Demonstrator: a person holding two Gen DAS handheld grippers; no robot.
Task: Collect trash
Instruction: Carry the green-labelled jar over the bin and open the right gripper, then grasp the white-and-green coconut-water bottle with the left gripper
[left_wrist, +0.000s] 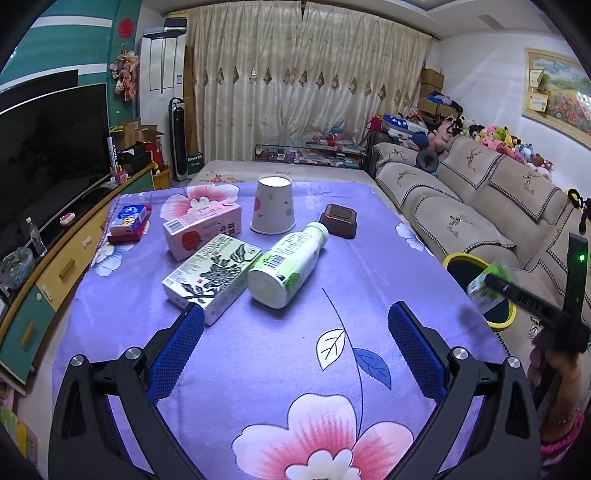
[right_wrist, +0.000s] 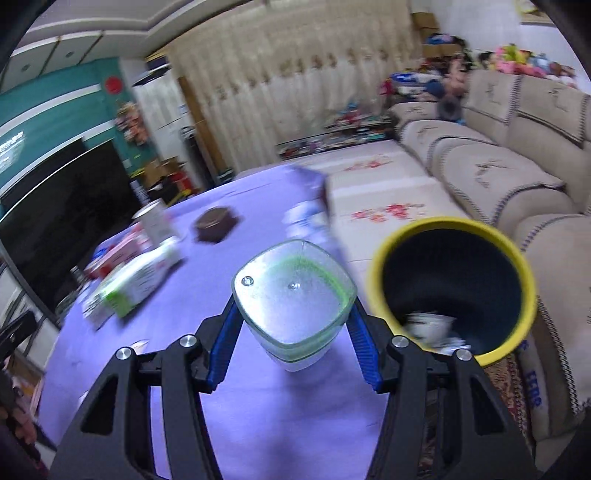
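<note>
My right gripper (right_wrist: 293, 312) is shut on a green-and-white cup with a foil lid (right_wrist: 295, 291), just left of the yellow-rimmed bin (right_wrist: 443, 225). The left wrist view shows that cup (left_wrist: 482, 290) over the bin's mouth (left_wrist: 456, 257). My left gripper (left_wrist: 295, 317) hangs open above the purple cloth with nothing between its fingers. Ahead of it lie a white-and-green bottle (left_wrist: 288, 266) on its side, a green-leaf carton (left_wrist: 210, 277), a pink carton (left_wrist: 203, 229), an upturned paper cup (left_wrist: 273, 206) and a blue-and-red packet (left_wrist: 129, 221).
A brown square dish (left_wrist: 339, 220) sits on the table (left_wrist: 258, 350) behind the bottle. Some trash (right_wrist: 428, 325) lies inside the bin. A beige sofa (left_wrist: 480, 192) runs along the right; a TV (left_wrist: 48, 147) on a low cabinet stands at the left.
</note>
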